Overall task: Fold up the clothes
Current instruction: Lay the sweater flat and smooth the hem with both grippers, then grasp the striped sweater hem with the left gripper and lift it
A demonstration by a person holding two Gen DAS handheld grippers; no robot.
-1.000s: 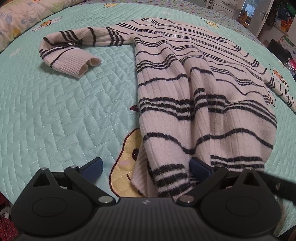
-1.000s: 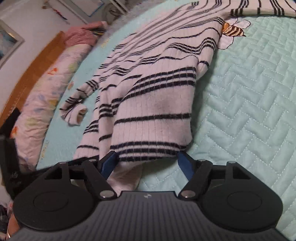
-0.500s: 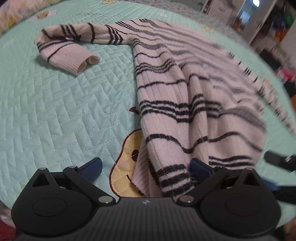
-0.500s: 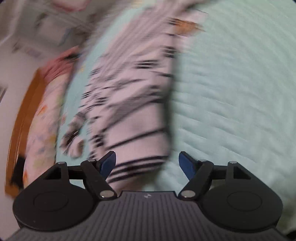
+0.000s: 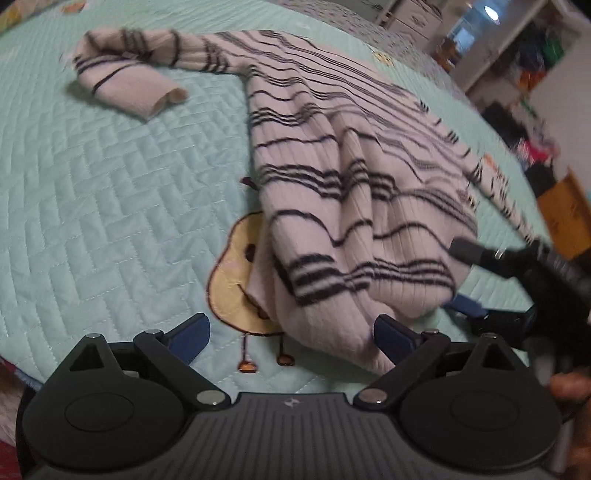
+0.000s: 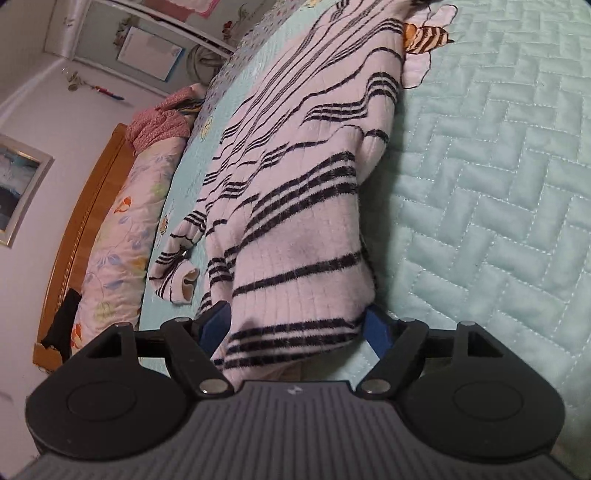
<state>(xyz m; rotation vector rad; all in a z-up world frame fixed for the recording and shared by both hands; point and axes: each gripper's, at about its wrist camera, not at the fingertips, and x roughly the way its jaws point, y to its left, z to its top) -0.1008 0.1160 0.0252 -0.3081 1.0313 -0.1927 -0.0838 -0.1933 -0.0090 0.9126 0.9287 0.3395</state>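
Note:
A white knit sweater [image 5: 332,177] with black stripes lies spread on the mint quilted bedspread [image 5: 110,206], one sleeve [image 5: 129,81] bent at the far left. My left gripper [image 5: 290,328] hovers over the near hem with its jaws wide and closing. The hem's corner lies between them, close to the right finger [image 5: 391,332], and no pad presses on it. My right gripper [image 5: 461,280] is at the sweater's right hem corner. In the right wrist view the sweater [image 6: 295,221] fills the gap of the open right gripper [image 6: 295,321].
A pear is stitched on the quilt [image 5: 236,280] by the hem, and a bee [image 6: 424,37] beside the sweater's far edge. A floral pillow [image 6: 122,236], pink cloth [image 6: 162,125] and wooden headboard [image 6: 85,229] line the bed's head. Drawers [image 5: 406,14] and clutter stand beyond the bed.
The left gripper has drawn back and tilted, so the hem lies farther ahead. The right gripper has come into the left view at the right. It has rolled, and the hem sits deeper between its jaws.

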